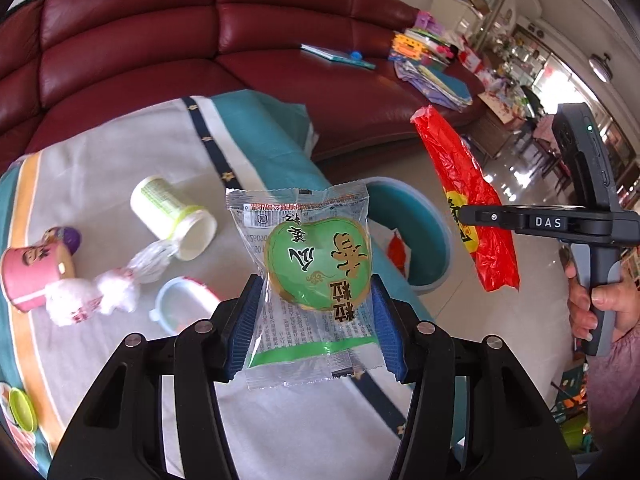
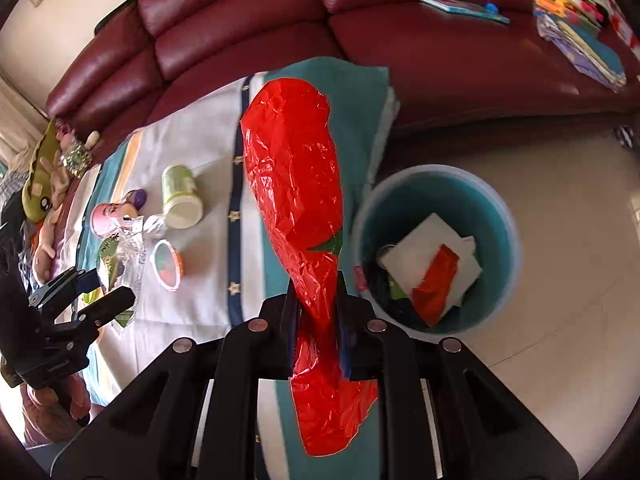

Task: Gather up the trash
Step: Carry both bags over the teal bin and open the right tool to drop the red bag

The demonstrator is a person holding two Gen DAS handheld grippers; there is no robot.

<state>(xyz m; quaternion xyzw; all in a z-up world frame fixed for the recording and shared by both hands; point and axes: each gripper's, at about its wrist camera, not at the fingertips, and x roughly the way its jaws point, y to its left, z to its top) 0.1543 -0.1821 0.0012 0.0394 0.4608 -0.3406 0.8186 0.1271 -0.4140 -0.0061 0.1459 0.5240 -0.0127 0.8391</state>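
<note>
My left gripper (image 1: 316,300) is shut on a clear snack wrapper with a green label (image 1: 316,264) and holds it above the cloth-covered table (image 1: 120,152). My right gripper (image 2: 318,300) is shut on a crumpled red plastic bag (image 2: 296,176), held above the table's right edge. The red bag (image 1: 472,196) and the right gripper (image 1: 464,214) also show in the left wrist view. The left gripper (image 2: 104,288) with its wrapper (image 2: 120,256) shows at the left of the right wrist view. A teal trash bin (image 2: 496,216) stands on the floor to the right, holding white paper and red scraps.
On the table lie a white-green cup on its side (image 1: 172,216), a pink paper cup (image 1: 36,272), crumpled clear and white wrappers (image 1: 104,288) and a round lid (image 1: 180,304). A dark red leather sofa (image 1: 160,40) stands behind, with books and papers (image 1: 424,64).
</note>
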